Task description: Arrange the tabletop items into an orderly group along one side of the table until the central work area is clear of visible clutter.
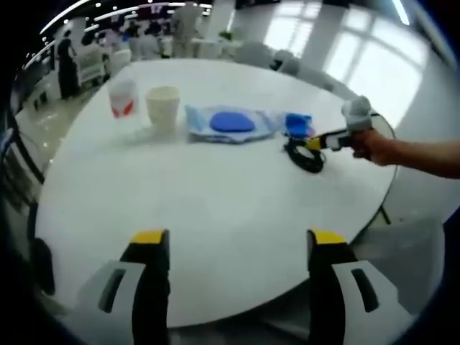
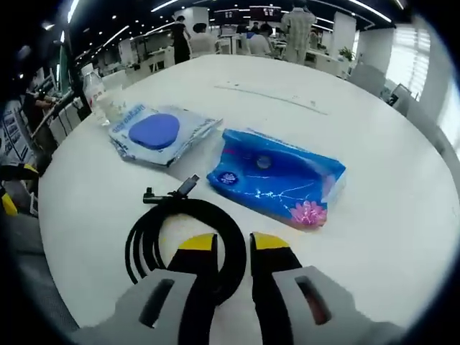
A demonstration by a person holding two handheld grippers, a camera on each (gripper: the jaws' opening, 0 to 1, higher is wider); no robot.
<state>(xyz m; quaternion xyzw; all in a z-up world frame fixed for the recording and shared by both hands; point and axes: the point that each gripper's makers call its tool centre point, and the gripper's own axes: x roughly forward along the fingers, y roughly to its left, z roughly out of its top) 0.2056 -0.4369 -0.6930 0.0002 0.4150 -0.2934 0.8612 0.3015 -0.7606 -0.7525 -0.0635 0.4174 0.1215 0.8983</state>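
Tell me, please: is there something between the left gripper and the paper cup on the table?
Nothing visible stands in the way. In the left gripper view, only bare white table lies between the open left gripper and the paper cup. The blue pouch and the black cable lie off to the right of that path.

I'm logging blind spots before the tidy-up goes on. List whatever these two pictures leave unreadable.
- Black cable: right gripper view, near side of the coil hidden under the right gripper; grip not confirmable.
- Blue tissue pack: left gripper view, too small and blurred to read.
- Two cups: left gripper view, contents not visible.
- Round white table: near edge cut off behind the left gripper.
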